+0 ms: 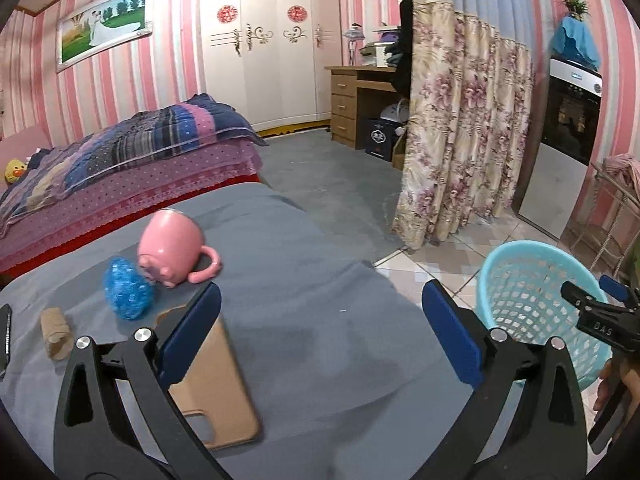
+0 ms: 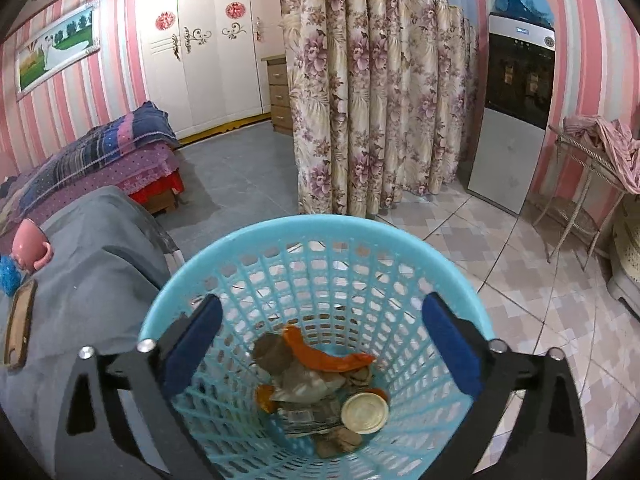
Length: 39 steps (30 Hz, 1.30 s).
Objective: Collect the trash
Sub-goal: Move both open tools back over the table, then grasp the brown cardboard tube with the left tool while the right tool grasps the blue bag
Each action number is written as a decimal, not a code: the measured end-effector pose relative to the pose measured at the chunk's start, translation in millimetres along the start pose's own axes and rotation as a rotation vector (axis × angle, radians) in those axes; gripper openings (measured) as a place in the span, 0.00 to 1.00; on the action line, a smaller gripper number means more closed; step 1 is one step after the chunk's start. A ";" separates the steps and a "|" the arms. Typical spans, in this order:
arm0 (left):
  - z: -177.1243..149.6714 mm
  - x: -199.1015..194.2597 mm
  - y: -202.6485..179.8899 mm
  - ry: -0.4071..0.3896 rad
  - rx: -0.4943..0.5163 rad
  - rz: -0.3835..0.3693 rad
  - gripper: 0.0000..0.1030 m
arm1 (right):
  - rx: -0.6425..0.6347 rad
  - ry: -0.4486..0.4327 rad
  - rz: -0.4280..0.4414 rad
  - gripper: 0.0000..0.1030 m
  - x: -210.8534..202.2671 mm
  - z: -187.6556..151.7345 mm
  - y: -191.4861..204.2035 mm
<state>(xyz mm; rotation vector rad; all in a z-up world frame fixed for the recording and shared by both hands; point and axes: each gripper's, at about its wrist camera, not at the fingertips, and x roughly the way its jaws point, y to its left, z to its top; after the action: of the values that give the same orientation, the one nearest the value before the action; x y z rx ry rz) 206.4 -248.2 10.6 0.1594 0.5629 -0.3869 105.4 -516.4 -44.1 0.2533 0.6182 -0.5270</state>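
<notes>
Hovering spread wide and empty, the left tool faces a grey surface bearing a pink mug, blue scrubber, cardboard roll and phone case; the right tool, likewise agape, hangs over the trash-filled basket.

My left claw's near finger covers part of the tan phone case. A dark phone is cut off at the left wrist picture's edge. In the basket, the wrappers under the orange scrap are too jumbled to tell apart. The blue scrubber is clipped by the right wrist picture's edge.
</notes>
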 end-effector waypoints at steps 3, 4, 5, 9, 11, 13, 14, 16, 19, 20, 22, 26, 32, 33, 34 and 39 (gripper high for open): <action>0.0 -4.0 19.2 -0.009 -0.001 0.037 0.94 | -0.022 -0.003 0.037 0.95 -3.9 3.3 16.9; 0.1 -5.2 27.2 -0.009 -0.011 0.046 0.94 | -0.036 -0.012 0.056 0.95 -7.5 5.5 28.0; 0.2 -6.8 36.0 -0.009 -0.024 0.053 0.94 | -0.042 -0.018 0.064 0.95 -9.3 5.8 33.0; -2.5 -14.3 82.6 -0.009 -0.061 0.110 0.94 | -0.093 -0.053 0.146 0.95 -21.1 8.8 75.3; -5.1 -16.8 108.1 -0.007 -0.075 0.163 0.94 | -0.130 -0.063 0.184 0.96 -23.4 9.1 98.8; -8.7 -19.1 134.0 -0.002 -0.100 0.200 0.94 | -0.161 -0.060 0.213 0.96 -22.7 8.2 122.1; -11.6 -20.4 148.8 0.004 -0.118 0.219 0.94 | -0.175 -0.053 0.230 0.96 -22.2 7.6 136.1; -18.5 -21.0 180.2 0.020 -0.160 0.276 0.94 | -0.193 -0.041 0.263 0.96 -21.8 5.6 165.3; -29.1 -20.2 219.1 0.049 -0.209 0.348 0.94 | -0.211 -0.036 0.293 0.96 -24.3 3.7 196.6; -33.4 -19.3 233.1 0.060 -0.231 0.370 0.94 | -0.221 -0.037 0.300 0.96 -24.5 3.3 209.5; -39.4 -16.8 252.6 0.076 -0.271 0.388 0.94 | -0.242 -0.037 0.331 0.96 -24.1 2.7 230.9; -51.7 -7.2 285.6 0.117 -0.357 0.430 0.94 | -0.279 -0.049 0.383 0.96 -24.9 2.8 268.0; -67.8 15.3 312.7 0.177 -0.403 0.440 0.94 | -0.360 -0.075 0.407 0.96 -21.7 -4.2 327.8; -70.7 19.6 316.9 0.189 -0.417 0.426 0.94 | -0.363 -0.070 0.408 0.96 -20.0 -5.4 332.5; -73.8 24.2 319.8 0.203 -0.432 0.410 0.94 | -0.368 -0.054 0.411 0.96 -16.5 -8.0 341.2; -84.4 44.3 334.9 0.247 -0.501 0.310 0.74 | -0.381 0.024 0.453 0.96 -4.9 -11.7 372.6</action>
<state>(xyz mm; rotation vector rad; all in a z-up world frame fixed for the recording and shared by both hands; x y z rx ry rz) 333.1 66.0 -70.0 -0.1904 0.8479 0.0835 297.4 -197.4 -24.1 0.0338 0.6476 0.0334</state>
